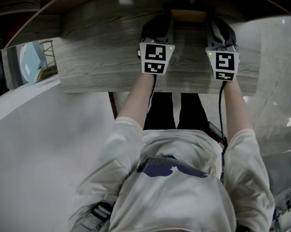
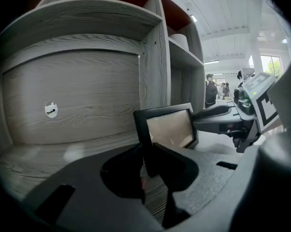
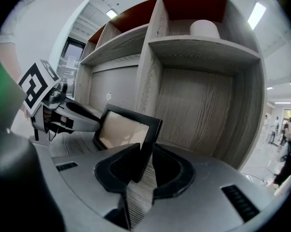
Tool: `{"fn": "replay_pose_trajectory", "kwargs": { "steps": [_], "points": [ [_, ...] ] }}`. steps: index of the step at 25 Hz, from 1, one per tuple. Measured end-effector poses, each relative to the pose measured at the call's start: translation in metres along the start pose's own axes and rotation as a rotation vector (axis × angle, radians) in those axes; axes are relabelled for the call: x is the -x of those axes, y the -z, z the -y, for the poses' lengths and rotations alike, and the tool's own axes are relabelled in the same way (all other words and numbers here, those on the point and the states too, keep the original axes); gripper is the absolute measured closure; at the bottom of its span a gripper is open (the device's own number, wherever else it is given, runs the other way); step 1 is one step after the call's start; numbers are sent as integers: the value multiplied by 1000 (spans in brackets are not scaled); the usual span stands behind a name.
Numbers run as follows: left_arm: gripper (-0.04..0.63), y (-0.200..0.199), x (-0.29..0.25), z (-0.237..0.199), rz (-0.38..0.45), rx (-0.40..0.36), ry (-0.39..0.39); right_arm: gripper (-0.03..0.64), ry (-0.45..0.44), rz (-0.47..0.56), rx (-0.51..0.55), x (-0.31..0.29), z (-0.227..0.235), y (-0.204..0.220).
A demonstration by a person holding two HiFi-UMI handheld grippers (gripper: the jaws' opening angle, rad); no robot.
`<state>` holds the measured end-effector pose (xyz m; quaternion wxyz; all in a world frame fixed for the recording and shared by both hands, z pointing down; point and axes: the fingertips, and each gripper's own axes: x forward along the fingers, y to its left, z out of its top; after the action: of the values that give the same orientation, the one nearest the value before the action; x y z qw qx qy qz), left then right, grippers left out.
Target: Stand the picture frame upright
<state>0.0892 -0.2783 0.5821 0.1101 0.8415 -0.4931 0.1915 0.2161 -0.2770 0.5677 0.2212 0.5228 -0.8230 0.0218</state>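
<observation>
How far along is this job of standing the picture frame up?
Nearly there, it seems. Done: the picture frame is up off its back, leaning only slightly, over the wooden shelf. In hand: the left gripper clamps one side edge, the right gripper the other. Left: letting go and checking it stands alone; its rear prop isn't visible.
</observation>
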Motion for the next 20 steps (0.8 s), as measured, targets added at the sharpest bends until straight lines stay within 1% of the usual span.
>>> {"fn": "replay_pose_trajectory", "kwargs": {
  "steps": [2,6,15,20],
  "points": [
    [535,0,-1,-2,-4,-7,-5,546,6,-3,-2,-1,2,1],
    [555,1,-2,-4,-10,-15,-21,583,14,-5,3,-1,5,2],
    [555,-1,-4,-7,-14,1,-27,583,10,-5,-15,-3,6,0],
    [555,-1,-6,-9,-36,3,-26,583,5,-22,-34,-7,7,1]
  ]
}}
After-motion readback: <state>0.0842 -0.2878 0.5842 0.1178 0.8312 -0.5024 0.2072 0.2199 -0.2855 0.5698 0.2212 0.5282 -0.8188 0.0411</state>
